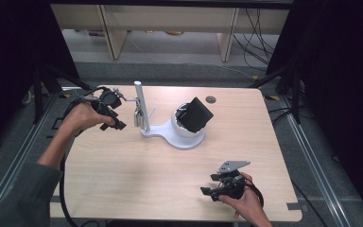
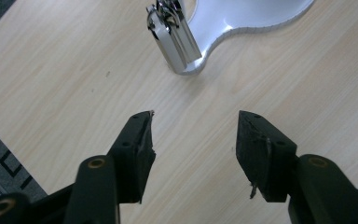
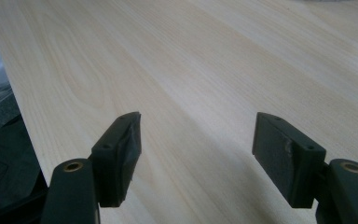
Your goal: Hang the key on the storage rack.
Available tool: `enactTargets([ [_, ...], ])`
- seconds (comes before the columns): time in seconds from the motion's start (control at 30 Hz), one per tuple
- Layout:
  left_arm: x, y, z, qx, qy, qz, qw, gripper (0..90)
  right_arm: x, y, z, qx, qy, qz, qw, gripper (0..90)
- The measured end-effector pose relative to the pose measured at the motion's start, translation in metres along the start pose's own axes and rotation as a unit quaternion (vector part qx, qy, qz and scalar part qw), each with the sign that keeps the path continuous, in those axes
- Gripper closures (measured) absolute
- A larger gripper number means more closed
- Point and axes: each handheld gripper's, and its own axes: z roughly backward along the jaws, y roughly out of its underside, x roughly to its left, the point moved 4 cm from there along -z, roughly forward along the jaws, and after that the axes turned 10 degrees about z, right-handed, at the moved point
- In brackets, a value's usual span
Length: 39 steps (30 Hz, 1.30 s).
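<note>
While the left gripper point(image 1: 116, 109) hangs just beside the white post point(image 1: 139, 106), its jaws stand apart with bare table point(image 2: 74, 70) between them, gripping nothing. The padlock point(image 2: 170, 35) dangles against the foot of that post, touching the edge of the white stand point(image 2: 247, 16), a little ahead of the jaws in the left gripper view. The likely job here is taking hold of that padlock, so the approach matters: come in level, line the pads up with the lock's flat sides, and close only once the body sits squarely between them. It hangs free, so a nudge could set it swinging — slow and straight is the call. Over on the near right, the right gripper point(image 1: 216, 185) rests low by the table's edge, jaws wide and empty, well apart from the stand. A black box point(image 1: 196, 114) sits tilted in the stand's round cup, clear of the action.
</note>
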Motion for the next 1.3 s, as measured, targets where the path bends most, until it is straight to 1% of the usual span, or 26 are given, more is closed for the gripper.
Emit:
enactTargets([
  [0.03, -0.001, 0.002, -0.001, 0.002, 0.001, -0.001, 1.0, 43.5, 0.0, 0.0, 0.0, 0.0, 0.0, -0.002, 1.0, 33.6],
  [0.1, -0.003, 0.007, -0.004, -0.002, 0.009, 0.004, 0.9999, 41.2, 0.001, 0.0, 0.0, 0.0, -0.003, -0.004, 1.0, 33.6],
  [0.13, -0.003, 0.01, -0.006, -0.002, 0.013, 0.006, 0.9999, 40.1, 0.0, 0.0, 0.0, 0.0, 0.0, -0.001, 1.0, 33.6],
  [0.23, -0.006, 0.017, -0.01, -0.01, 0.015, 0.018, 0.9997, 35.8, 0.001, 0.0, 0.0, 0.001, 0.001, 0.001, 1.0, 33.5],
  [0.27, -0.005, 0.019, -0.012, -0.019, 0.013, 0.008, 0.9997, 35.8, 0.001, 0.0, 0.0, 0.001, 0.001, 0.001, 1.0, 33.5],
  [0.37, -0.01, 0.026, -0.017, -0.024, 0.013, 0.005, 0.9996, 33.1, 0.001, 0.0, 0.0, -0.001, 0.0, 0.004, 1.0, 33.6],
  [0.4, -0.013, 0.027, -0.018, -0.032, 0.017, 0.012, 0.9993, 32.2, 0.0, -0.001, 0.0, -0.001, 0.001, 0.003, 1.0, 33.5],
  [0.43, -0.016, 0.029, -0.02, -0.037, 0.021, 0.022, 0.9989, 31.6, 0.001, 0.0, -0.001, 0.003, 0.0, -0.005, 1.0, 33.5],
  [0.47, -0.019, 0.031, -0.022, -0.04, 0.02, 0.022, 0.9988, 31.6, 0.001, 0.0, -0.001, 0.003, 0.0, -0.005, 1.0, 33.5],
  [0.5, -0.022, 0.033, -0.023, -0.038, 0.02, 0.019, 0.9989, 31.4, 0.002, 0.0, -0.001, 0.004, 0.0, -0.007, 1.0, 33.5],
  [0.53, -0.026, 0.036, -0.027, -0.035, 0.026, 0.011, 0.999, 31.0, 0.003, 0.0, -0.003, -0.009, 0.0, -0.009, 0.9999, 33.5],
  [0.57, -0.03, 0.038, -0.028, -0.031, 0.037, 0.018, 0.9987, 30.3, 0.002, 0.0, -0.002, -0.003, 0.001, -0.002, 1.0, 33.5],
  [0.6, -0.033, 0.04, -0.03, -0.026, 0.042, 0.012, 0.9987, 30.3, 0.002, 0.0, -0.002, -0.003, 0.001, -0.002, 1.0, 33.5],
  [0.63, -0.036, 0.042, -0.032, -0.03, 0.044, 0.015, 0.9984, 30.2, 0.002, 0.0, -0.001, 0.0, 0.0, 0.002, 1.0, 33.5],
  [0.67, -0.038, 0.043, -0.034, -0.029, 0.044, 0.014, 0.9985, 30.0, 0.003, -0.001, -0.001, 0.001, 0.0, -0.004, 1.0, 33.6],
  [0.7, -0.041, 0.045, -0.035, -0.028, 0.046, 0.01, 0.9985, 29.9, 0.002, -0.001, -0.001, -0.001, 0.001, 0.002, 1.0, 33.5],
  [0.77, -0.046, 0.047, -0.036, -0.034, 0.049, -0.004, 0.9982, 29.8, 0.002, -0.001, -0.001, -0.001, 0.001, 0.002, 1.0, 33.5],
  [0.83, -0.055, 0.052, -0.037, -0.046, 0.058, 0.004, 0.9973, 29.5, 0.001, -0.001, 0.0, 0.0, 0.001, 0.001, 1.0, 33.6],
  [0.9, -0.062, 0.057, -0.039, -0.053, 0.064, -0.005, 0.9966, 29.2, 0.002, -0.001, 0.0, -0.003, 0.001, 0.003, 1.0, 33.6],
  [0.93, -0.066, 0.059, -0.04, -0.054, 0.068, -0.011, 0.9962, 29.2, 0.004, -0.001, 0.0, -0.001, -0.003, -0.007, 1.0, 33.5],
  [0.97, -0.07, 0.062, -0.041, -0.052, 0.07, -0.013, 0.9961, 28.8, 0.003, -0.001, 0.0, -0.002, 0.0, 0.002, 1.0, 33.5],
  [1.03, -0.078, 0.066, -0.044, -0.058, 0.076, -0.019, 0.9953, 28.0, 0.003, -0.002, 0.0, -0.002, -0.001, 0.003, 1.0, 33.5],
  [1.13, -0.088, 0.071, -0.047, -0.055, 0.086, -0.032, 0.9943, 27.6, 0.003, -0.001, 0.0, -0.001, -0.001, 0.001, 1.0, 33.5],
  [1.23, -0.096, 0.075, -0.052, -0.061, 0.101, -0.038, 0.9924, 26.9, 0.002, -0.001, 0.0, -0.001, -0.001, 0.002, 1.0, 33.4],
  [1.27, -0.099, 0.077, -0.053, -0.066, 0.105, -0.035, 0.9916, 26.3, 0.002, -0.001, -0.001, -0.001, -0.001, 0.002, 1.0, 33.4],
  [1.3, -0.1, 0.077, -0.055, -0.07, 0.105, -0.037, 0.9913, 26.3, 0.002, -0.001, -0.001, -0.001, -0.002, 0.002, 1.0, 33.4],
])
